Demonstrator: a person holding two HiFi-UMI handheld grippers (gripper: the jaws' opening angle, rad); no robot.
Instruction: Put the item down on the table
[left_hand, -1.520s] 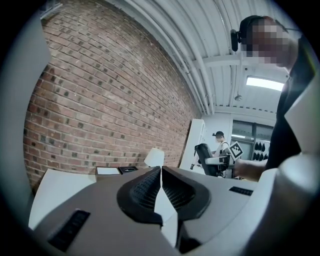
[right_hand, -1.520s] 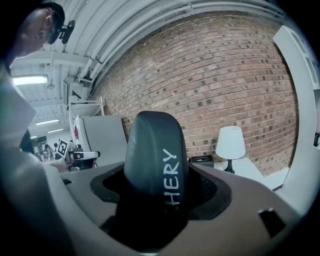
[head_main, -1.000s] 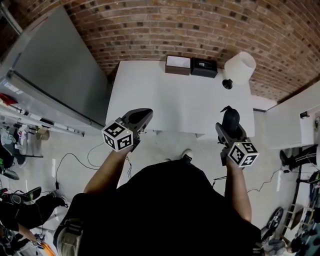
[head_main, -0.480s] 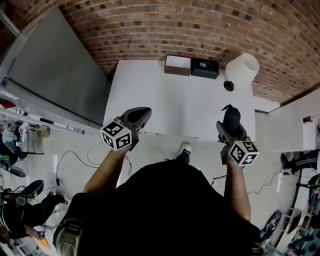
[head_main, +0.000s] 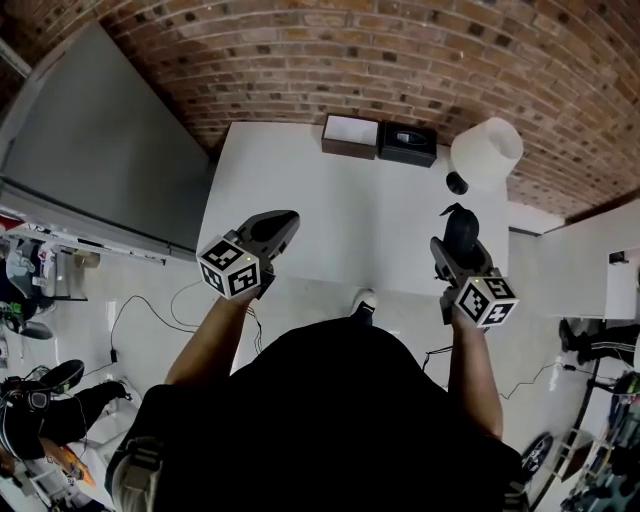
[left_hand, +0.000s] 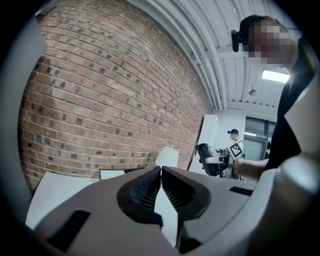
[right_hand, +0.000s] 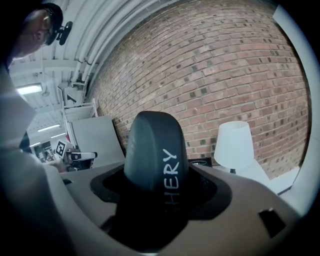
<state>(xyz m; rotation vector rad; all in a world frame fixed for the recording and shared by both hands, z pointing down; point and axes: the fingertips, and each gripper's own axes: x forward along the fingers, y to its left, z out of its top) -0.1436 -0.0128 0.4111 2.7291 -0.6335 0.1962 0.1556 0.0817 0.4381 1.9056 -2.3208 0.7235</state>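
Observation:
My right gripper (head_main: 457, 224) is shut on a dark grey rounded item (head_main: 461, 236) with white lettering on its edge (right_hand: 156, 155); the item stands up between the jaws and hides the pads. It hangs over the near right edge of the white table (head_main: 340, 205). At the near left edge of the table, my left gripper (head_main: 284, 224) is shut with nothing in it; its ribbed pads (left_hand: 149, 186) meet at the tips. In the left gripper view the right gripper (left_hand: 210, 156) with its item shows at the right.
A white lamp (head_main: 485, 150) stands at the table's far right corner (right_hand: 235, 145). A brown box with a white top (head_main: 350, 131) and a black box (head_main: 407, 138) sit along the far edge by the brick wall. A grey panel (head_main: 100, 150) leans at the left.
Both grippers have moved forward to the table's near edge, the right one carrying the dark item. Neither gripper's jaws have changed.

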